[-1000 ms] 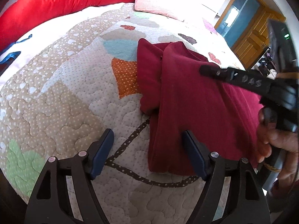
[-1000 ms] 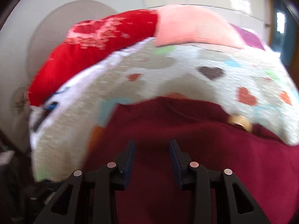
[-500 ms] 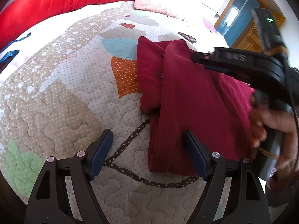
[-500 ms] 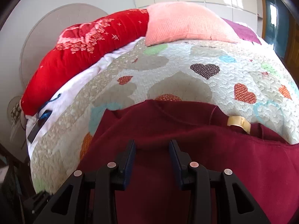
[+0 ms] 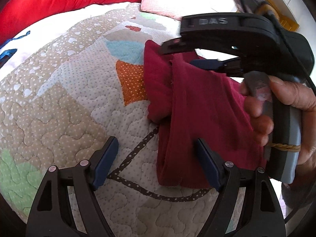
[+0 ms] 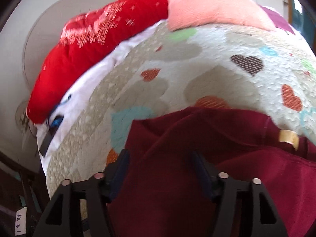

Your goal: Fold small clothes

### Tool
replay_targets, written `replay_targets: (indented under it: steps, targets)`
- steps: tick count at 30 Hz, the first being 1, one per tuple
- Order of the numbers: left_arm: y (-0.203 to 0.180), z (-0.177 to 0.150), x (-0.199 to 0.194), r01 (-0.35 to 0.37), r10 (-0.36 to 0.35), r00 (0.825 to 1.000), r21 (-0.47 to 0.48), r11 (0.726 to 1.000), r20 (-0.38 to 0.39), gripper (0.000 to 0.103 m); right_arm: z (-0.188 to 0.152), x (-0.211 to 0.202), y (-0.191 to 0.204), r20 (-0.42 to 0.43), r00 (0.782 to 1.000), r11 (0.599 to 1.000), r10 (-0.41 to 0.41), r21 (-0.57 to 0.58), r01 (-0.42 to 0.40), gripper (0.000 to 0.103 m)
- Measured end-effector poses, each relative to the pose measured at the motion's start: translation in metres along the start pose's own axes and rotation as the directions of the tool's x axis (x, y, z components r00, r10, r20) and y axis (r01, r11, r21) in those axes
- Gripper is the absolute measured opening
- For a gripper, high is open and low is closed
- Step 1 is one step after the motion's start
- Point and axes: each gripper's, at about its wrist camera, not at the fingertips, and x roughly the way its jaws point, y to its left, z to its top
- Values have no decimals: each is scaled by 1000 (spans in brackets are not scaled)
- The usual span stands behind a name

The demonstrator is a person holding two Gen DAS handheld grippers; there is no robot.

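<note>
Opening right claw [image 6: 160, 167] over maroon garment [image 5: 197, 108] — unclamped

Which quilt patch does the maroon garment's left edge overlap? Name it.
The orange dotted patch; the maroon garment covers its right side. The light blue patch sits farther up.

Left gripper [image 5: 156, 162] jaws wide, hovering over quilt [image 5: 65, 102] at edge of folded maroon garment [image 5: 195, 106]; right gripper [image 5: 189, 54], jaws opening, above garment, held by hand [image 5: 284, 108].

Matt maroon cloth garment [image 5: 199, 108]; stitched quilt [image 5: 65, 108].
</note>
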Motion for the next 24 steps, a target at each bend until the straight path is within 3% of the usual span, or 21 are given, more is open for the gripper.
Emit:
replay_targets:
  steps: [6, 9, 11, 13, 14, 15, 16, 18, 20, 24]
  targets:
    - [3, -7, -2, 19, -19, 1000, 3, 1000, 22, 84, 2, 26, 30, -53, 995, 991, -79, -111, 73, 95]
    - [0, -11, -2, 18, -18, 999, 17, 1000, 31, 88, 2, 44, 44, -78, 981, 962, -176, -223, 155, 97]
    - [-2, -13, -1, 9, -11, 999, 29, 1000, 36, 89, -2, 48, 47, -44, 975, 943, -218, -267, 199, 90]
    - [-5, -14, -2, 10, -11, 999, 45, 999, 35, 88, -7, 43, 43, 12, 967, 929, -254, -276, 248, 63]
    - [-8, -14, -4, 30, -32, 999, 51, 998, 35, 74, -8, 36, 37, 27, 974, 938, -227, -263, 226, 58]
    - [-14, -13, -5, 59, -61, 998, 57, 997, 32, 59, -9, 29, 30, 37, 981, 951, -190, -240, 193, 45]
    - [-20, -12, -8, 110, -110, 994, 66, 992, 7, 35, -9, 20, 23, 43, 990, 969, -131, -207, 138, 33]
    - [-33, -10, -17, 146, -147, 989, 98, 984, 7, 32, -9, -5, 6, 80, 996, 992, -25, -124, 34, 23]
    - [-54, -8, -34, 155, -165, 985, 171, 973, 48, 25, -12, -37, -14, 148, 986, 996, 80, -48, -74, 19]
    - [-99, -3, -60, 264, -284, 958, 243, 933, 48, 25, -28, -108, -53, 314, 927, 972, 204, 46, -230, 17]
